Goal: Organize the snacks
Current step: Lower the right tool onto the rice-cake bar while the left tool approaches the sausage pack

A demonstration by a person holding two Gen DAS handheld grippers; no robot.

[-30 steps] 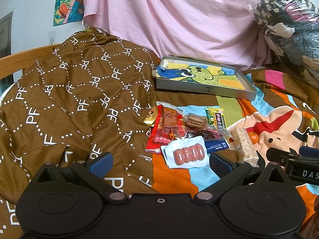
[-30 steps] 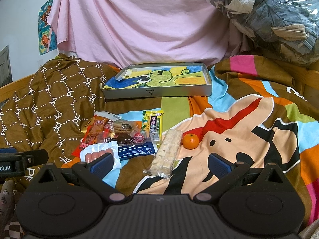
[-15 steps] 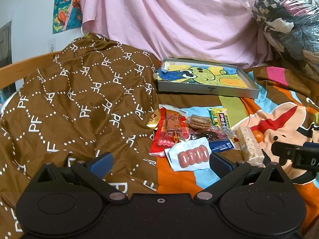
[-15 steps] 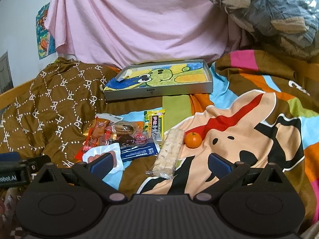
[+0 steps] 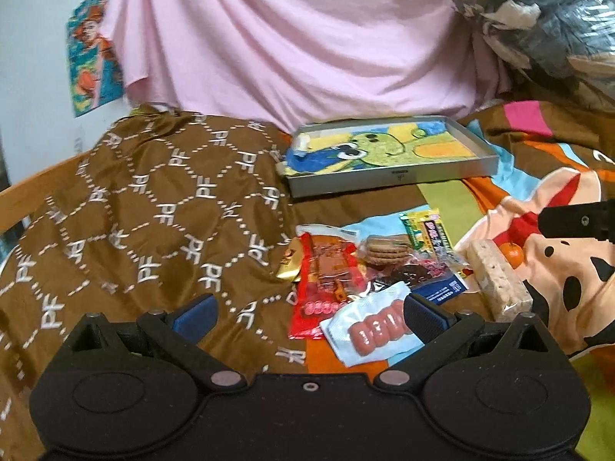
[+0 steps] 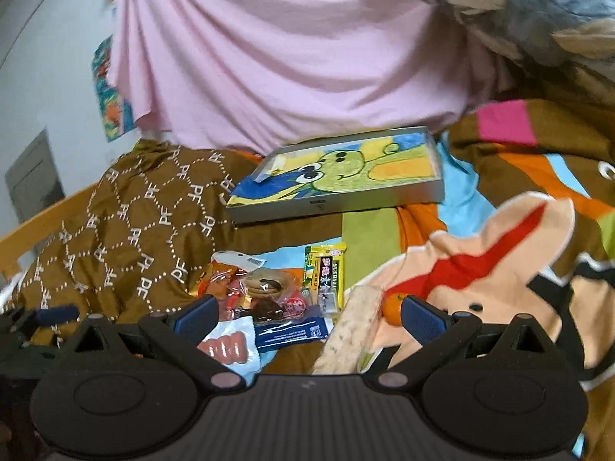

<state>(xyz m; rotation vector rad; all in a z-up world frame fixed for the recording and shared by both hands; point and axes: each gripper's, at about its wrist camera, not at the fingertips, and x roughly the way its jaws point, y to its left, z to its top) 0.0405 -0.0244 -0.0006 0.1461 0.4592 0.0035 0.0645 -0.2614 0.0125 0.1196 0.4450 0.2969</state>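
Several snacks lie in a heap on the bed: a sausage pack (image 5: 374, 332), a red packet (image 5: 326, 280), a cookie pack (image 5: 386, 249), a yellow-green bar (image 5: 426, 230), a rice cracker bar (image 5: 496, 276) and a small orange (image 5: 513, 253). A grey tray (image 5: 392, 178) with a cartoon lining sits behind them. My left gripper (image 5: 307, 315) is open and empty, its right finger by the sausage pack. My right gripper (image 6: 307, 315) is open and empty just before the cracker bar (image 6: 353, 330), the orange (image 6: 392, 307) and the tray (image 6: 338, 203).
A brown patterned blanket (image 5: 153, 223) covers the left of the bed and a colourful cartoon blanket (image 6: 499, 261) the right. A pink sheet (image 5: 288, 38) hangs behind. A bagged bundle of clothes (image 5: 538, 19) sits at the upper right. A wooden bed rail (image 6: 46, 223) runs along the left.
Both grippers have moved forward and lower toward the snack heap. The right gripper has closed in on the cracker bar and orange. Both stay open.
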